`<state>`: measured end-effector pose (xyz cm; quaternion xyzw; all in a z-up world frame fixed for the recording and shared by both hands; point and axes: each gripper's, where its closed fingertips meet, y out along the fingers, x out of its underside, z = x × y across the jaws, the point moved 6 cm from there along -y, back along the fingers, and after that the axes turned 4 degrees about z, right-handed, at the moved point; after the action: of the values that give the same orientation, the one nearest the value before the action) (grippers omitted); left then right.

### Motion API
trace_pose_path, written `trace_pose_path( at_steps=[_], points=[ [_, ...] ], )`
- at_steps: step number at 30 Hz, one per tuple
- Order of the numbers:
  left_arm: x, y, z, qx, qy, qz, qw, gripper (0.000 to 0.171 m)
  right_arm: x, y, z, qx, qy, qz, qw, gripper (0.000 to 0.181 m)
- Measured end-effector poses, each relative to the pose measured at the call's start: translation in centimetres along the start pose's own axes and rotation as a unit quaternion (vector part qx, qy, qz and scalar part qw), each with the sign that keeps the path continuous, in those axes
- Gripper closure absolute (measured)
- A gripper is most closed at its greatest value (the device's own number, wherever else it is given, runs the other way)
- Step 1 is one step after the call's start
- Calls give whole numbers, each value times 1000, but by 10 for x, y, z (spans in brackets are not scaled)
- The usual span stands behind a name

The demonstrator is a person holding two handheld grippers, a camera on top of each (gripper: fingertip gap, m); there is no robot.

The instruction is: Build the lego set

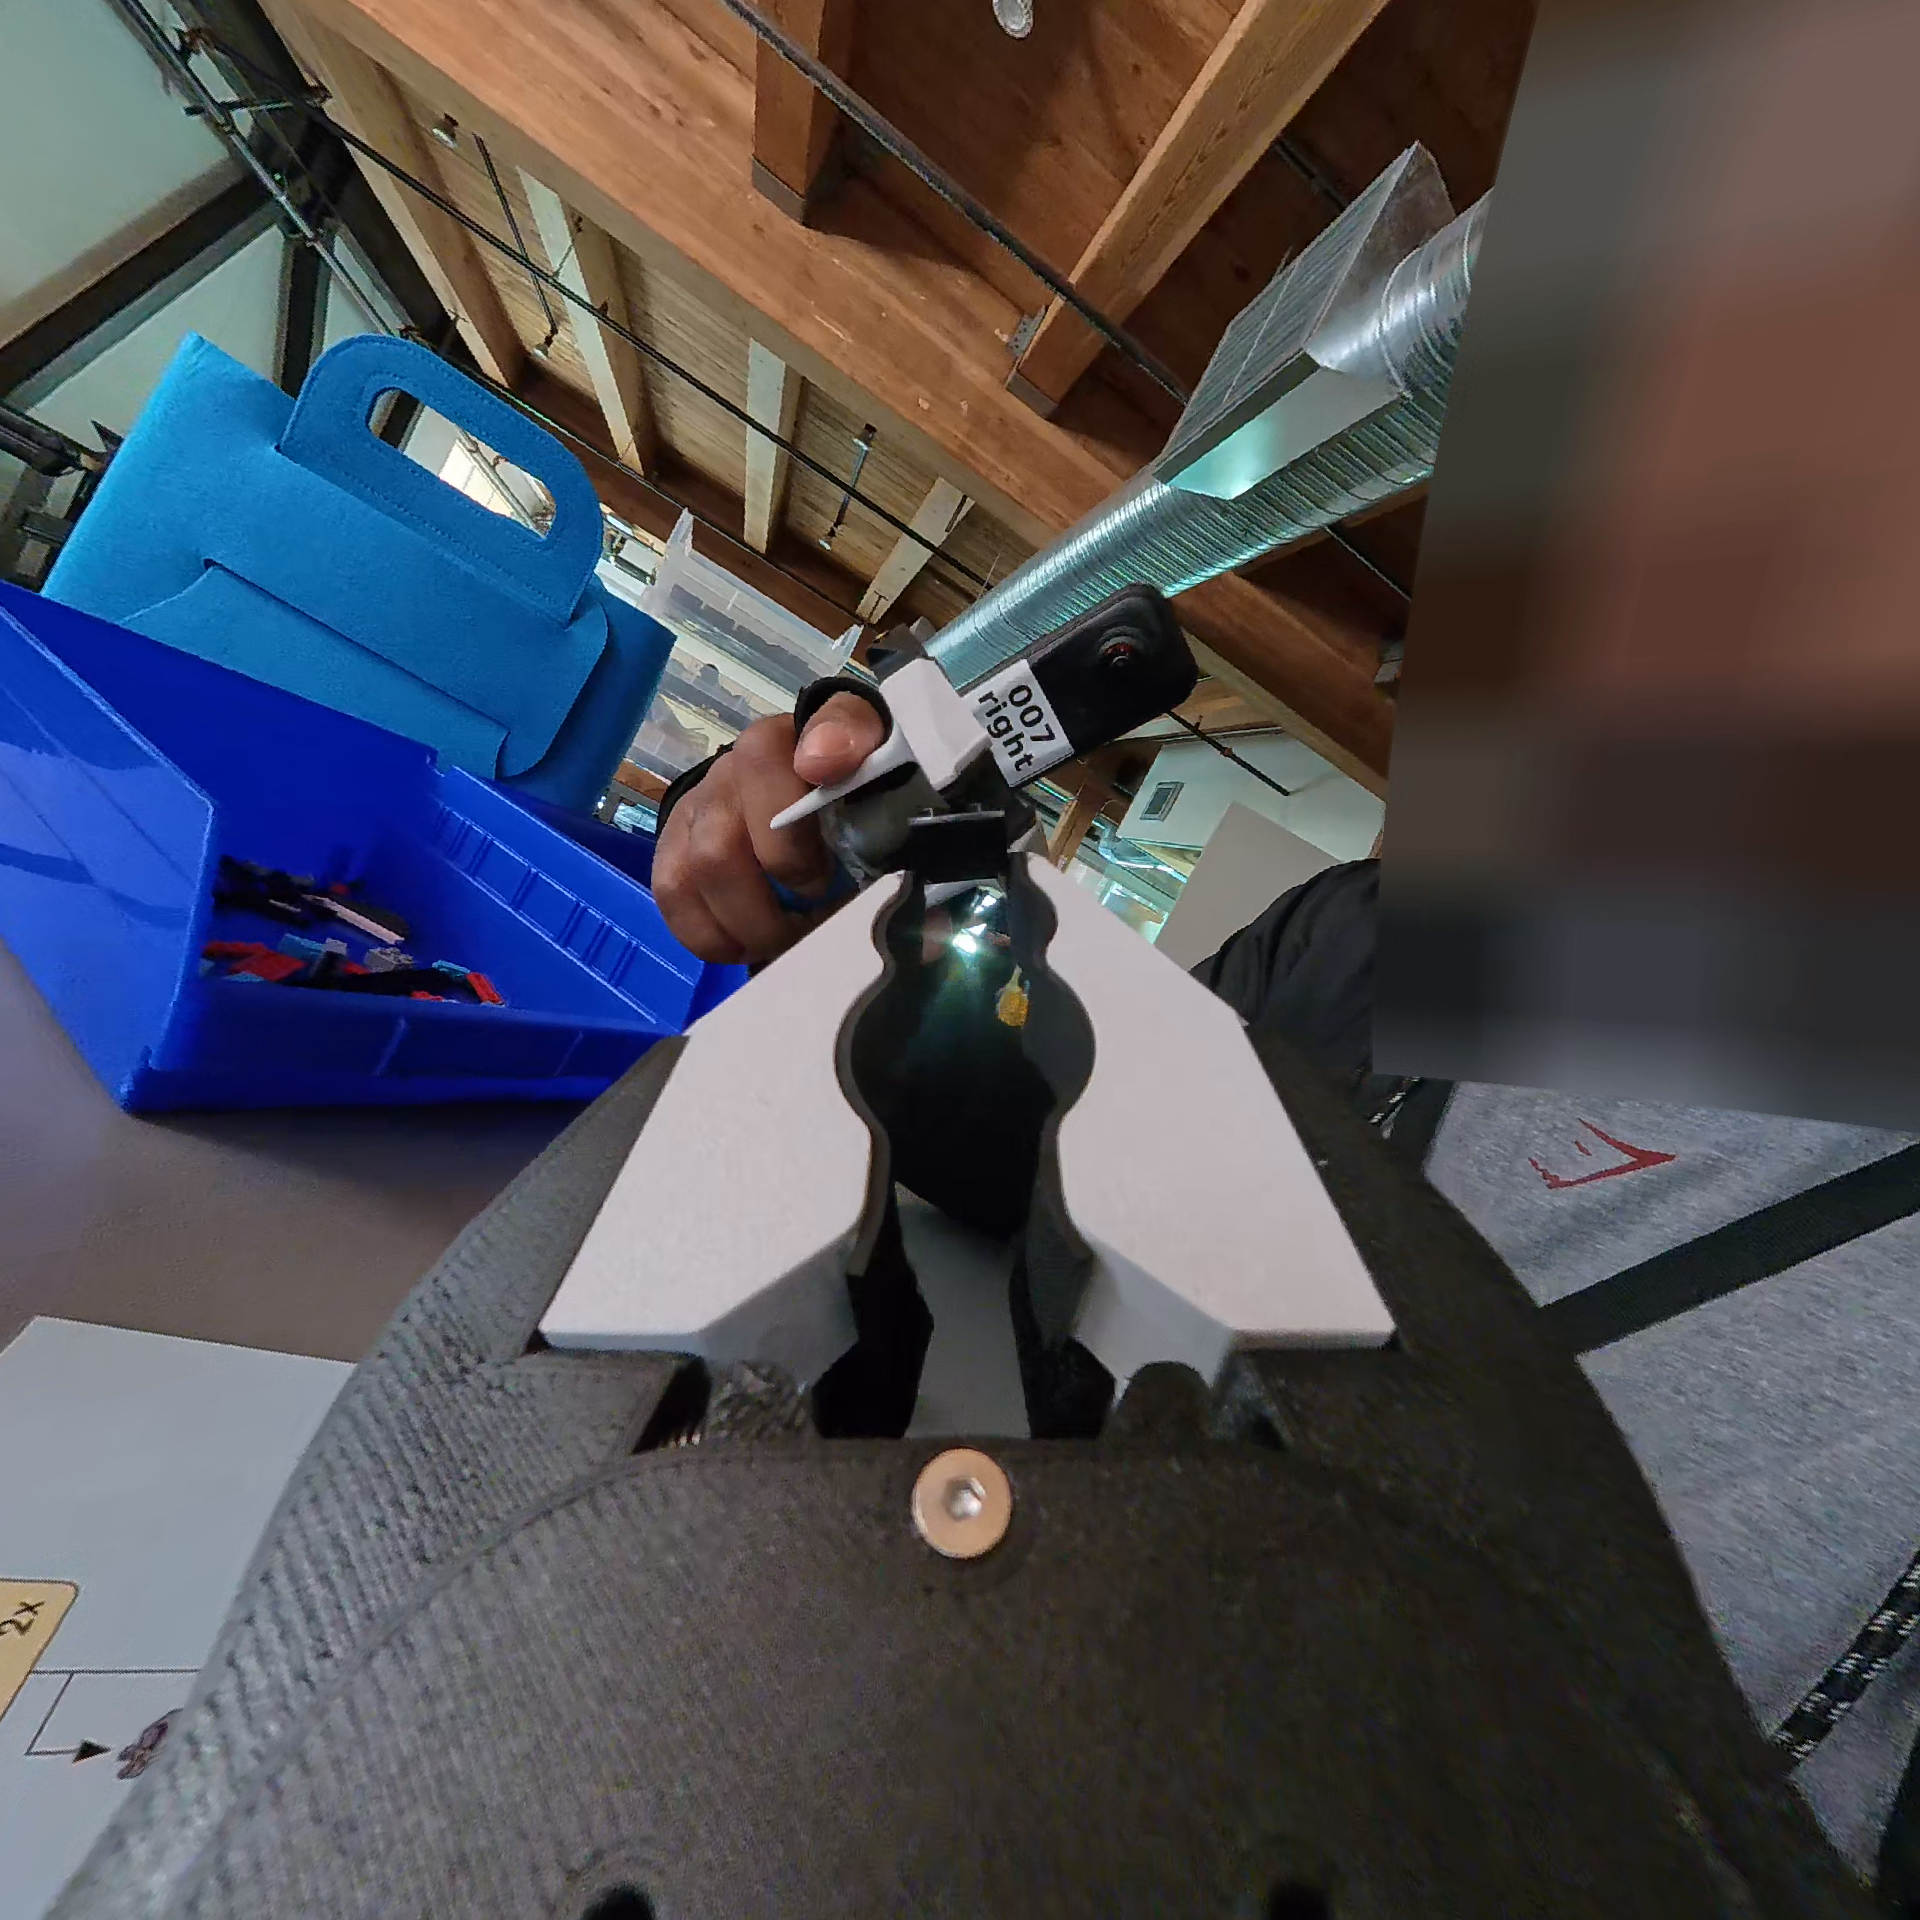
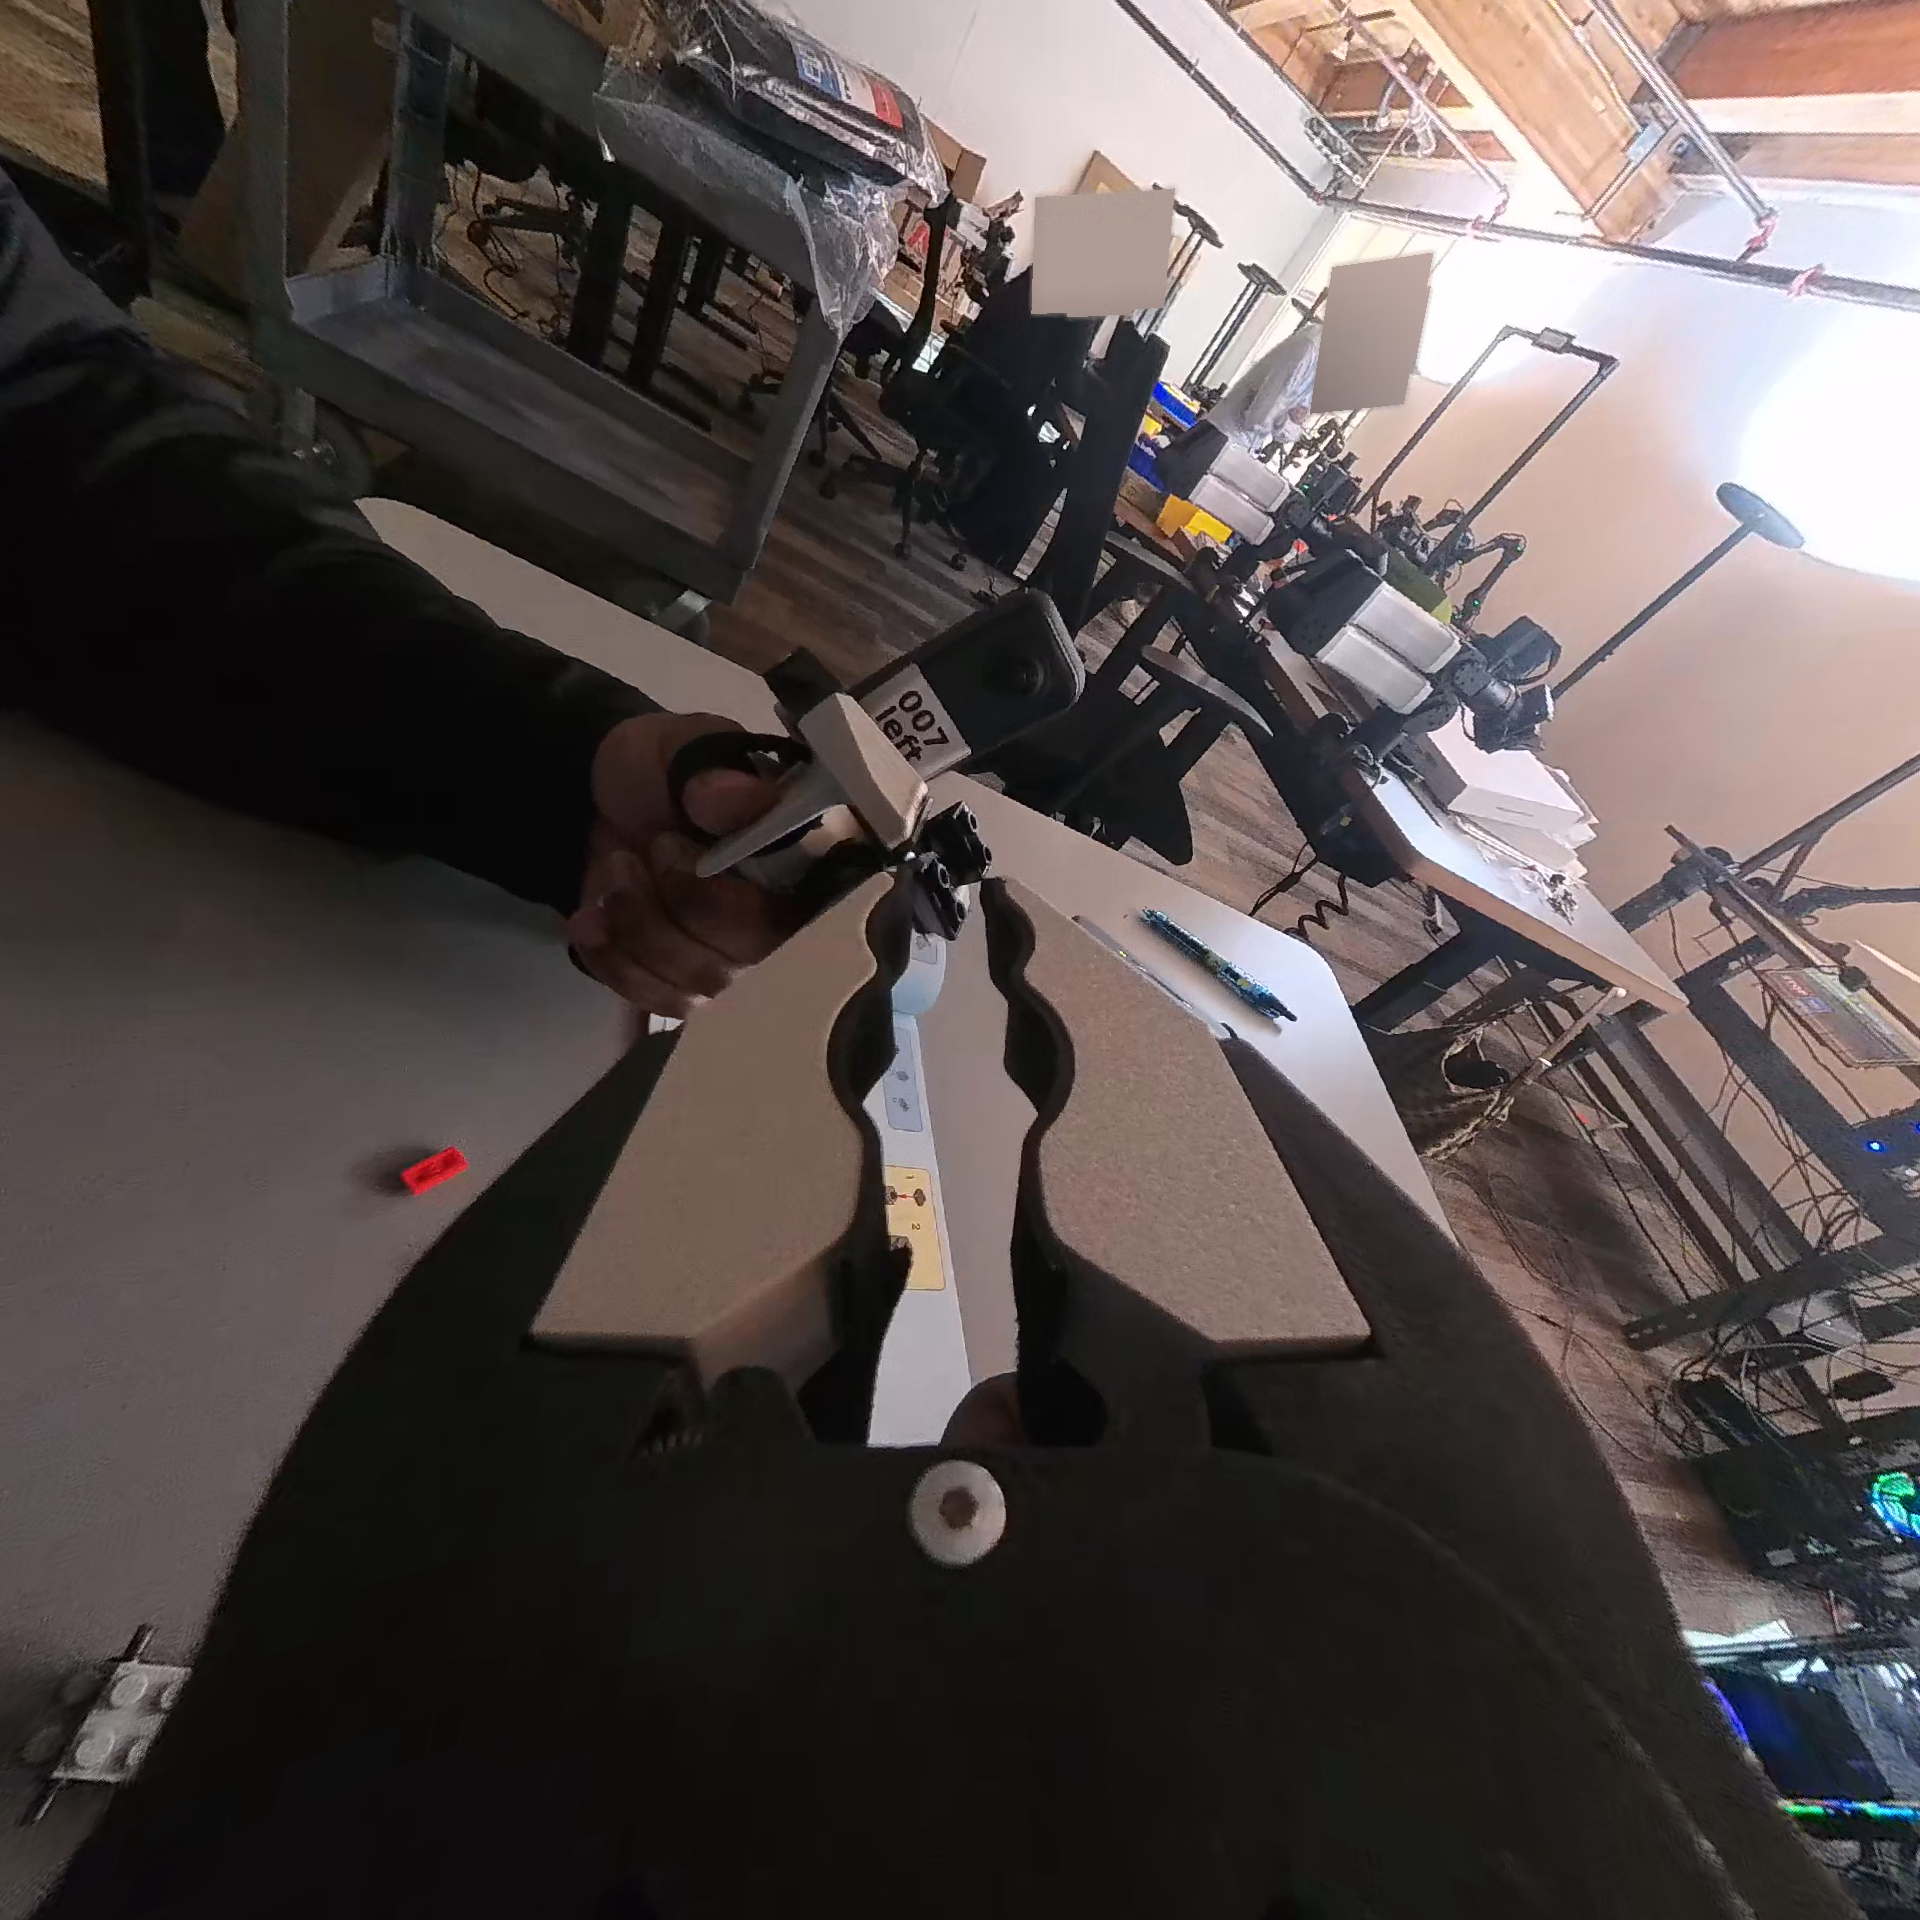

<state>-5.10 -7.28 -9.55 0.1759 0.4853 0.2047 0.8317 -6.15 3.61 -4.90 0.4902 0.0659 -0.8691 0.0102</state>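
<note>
My left gripper [image 1: 958,873] and my right gripper [image 2: 940,894] meet tip to tip in the air above the table. A small black lego piece [image 1: 956,828] sits at the left fingertips, which are closed to a narrow gap on it. In the right wrist view a black studded lego piece [image 2: 940,883] is pinched between the right fingertips and touches a second black studded part [image 2: 964,831] at the left gripper's tips. A hand holds each gripper. How the black parts join is hidden.
A blue bin [image 1: 540,997] with several loose lego pieces [image 1: 343,956] stands on the grey table [image 2: 208,1143], with a blue felt bag [image 1: 364,540] behind it. An instruction booklet [image 2: 914,1143], a red plate [image 2: 433,1168], a grey plate [image 2: 114,1714] and a circuit board [image 2: 1216,961] lie on the table. Both grippers' tips are close together, under 4 cm apart. Left tips and right tips are each some 20 centimeters from the red plate [image 2: 433,1168].
</note>
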Motion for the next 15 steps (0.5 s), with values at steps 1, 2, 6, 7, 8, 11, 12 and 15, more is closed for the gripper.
trace_pose_path(
  at_steps=[1, 2, 6, 7, 8, 11, 12, 15],
  points=[
    [0, 0, 0, -2, 3, 0, 1000, 155, 1, 0, 0, 1, -2, 0, 1000, 167],
    [-1, -1, 0, -3, 6, 3, 1000, 155, 2, 0, 0, 2, -4, -2, 1000, 168],
    [-4, -2, 0, -3, 6, 14, 1000, 155, 5, 2, -2, 9, -22, 4, 1000, 165],
    [-4, -3, 0, -4, 7, 14, 1000, 155, 5, 3, -3, 13, -29, 7, 999, 164],
    [-5, -3, 0, -5, 8, 15, 1000, 155, 6, 4, -3, 18, -36, 8, 999, 163],
    [-4, -3, 0, -7, 8, 9, 1000, 155, 8, 4, -3, 28, -59, 5, 998, 163],
    [-3, -2, 0, -7, 9, 7, 1000, 155, 9, 4, -4, 29, -66, 3, 997, 163],
    [-1, -1, 0, -9, 11, 0, 1000, 155, 9, 4, -6, 29, -96, -4, 995, 163]
  ],
)
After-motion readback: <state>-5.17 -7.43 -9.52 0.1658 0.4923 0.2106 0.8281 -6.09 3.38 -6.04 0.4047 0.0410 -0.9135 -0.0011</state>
